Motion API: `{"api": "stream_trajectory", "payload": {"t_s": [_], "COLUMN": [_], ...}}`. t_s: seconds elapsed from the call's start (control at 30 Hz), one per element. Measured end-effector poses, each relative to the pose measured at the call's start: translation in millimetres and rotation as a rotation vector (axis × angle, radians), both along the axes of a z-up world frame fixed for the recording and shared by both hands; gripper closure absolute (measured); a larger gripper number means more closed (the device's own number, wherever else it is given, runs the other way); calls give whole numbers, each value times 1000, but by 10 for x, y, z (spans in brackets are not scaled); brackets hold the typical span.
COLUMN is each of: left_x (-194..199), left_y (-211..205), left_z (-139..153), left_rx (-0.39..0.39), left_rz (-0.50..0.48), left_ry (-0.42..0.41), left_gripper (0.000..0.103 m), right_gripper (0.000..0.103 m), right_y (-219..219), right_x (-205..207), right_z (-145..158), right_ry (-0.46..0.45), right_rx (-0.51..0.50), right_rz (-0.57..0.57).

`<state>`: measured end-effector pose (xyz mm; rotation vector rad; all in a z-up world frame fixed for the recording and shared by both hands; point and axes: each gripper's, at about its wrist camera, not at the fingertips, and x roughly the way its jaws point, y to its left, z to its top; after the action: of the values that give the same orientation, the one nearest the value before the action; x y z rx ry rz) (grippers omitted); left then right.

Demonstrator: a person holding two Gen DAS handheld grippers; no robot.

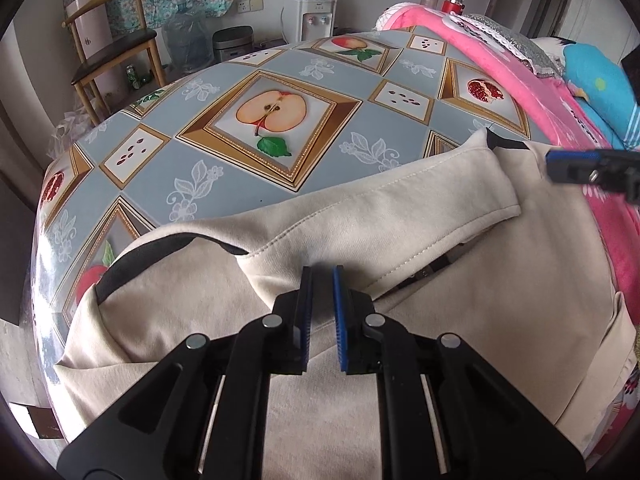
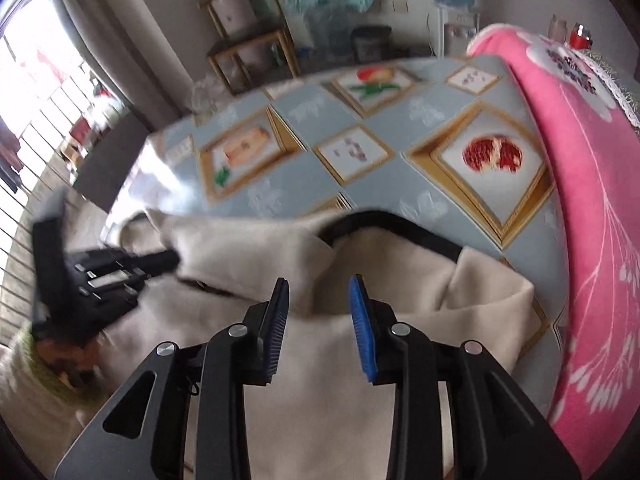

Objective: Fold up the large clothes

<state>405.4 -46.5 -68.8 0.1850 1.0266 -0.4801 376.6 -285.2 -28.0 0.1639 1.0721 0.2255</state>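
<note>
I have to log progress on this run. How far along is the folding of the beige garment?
Early stage. Done: the beige garment lies on the fruit-print tablecloth, one flap turned across it. In hand: nothing; the left claw and right claw show no cloth between their fingers. Left: nearly all folds.
</note>
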Motion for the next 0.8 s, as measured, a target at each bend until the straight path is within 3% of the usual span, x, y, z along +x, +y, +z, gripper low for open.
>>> {"api": "stream_trajectory", "payload": {"t_s": [0.1,0.23,0.37,0.5,0.63,0.8], "left_x": [-4,-11,-8,-57,-99,-57], "left_y": [7,33,85,221,138,-194], "left_z": [4,5,6,140,303,38], "left_rx": [-6,-22,-37,-106,-190,-73], "left_rz": [6,24,28,41,2,-41], "left_ry": [0,5,8,-28,-30,33], "left_gripper": [92,92,92,92,92,92], "right_gripper": [72,72,72,72,72,72], "right_y": [304,817,949,927,993,961], "right_x": [53,195,307,284,284,250], "right_z": [74,-121,-515,-530,-547,-586], "right_ry": [-27,-5,88,71,49,42], "right_rx": [49,47,31,61,25,26], "right_rz": [74,178,171,158,154,162]}}
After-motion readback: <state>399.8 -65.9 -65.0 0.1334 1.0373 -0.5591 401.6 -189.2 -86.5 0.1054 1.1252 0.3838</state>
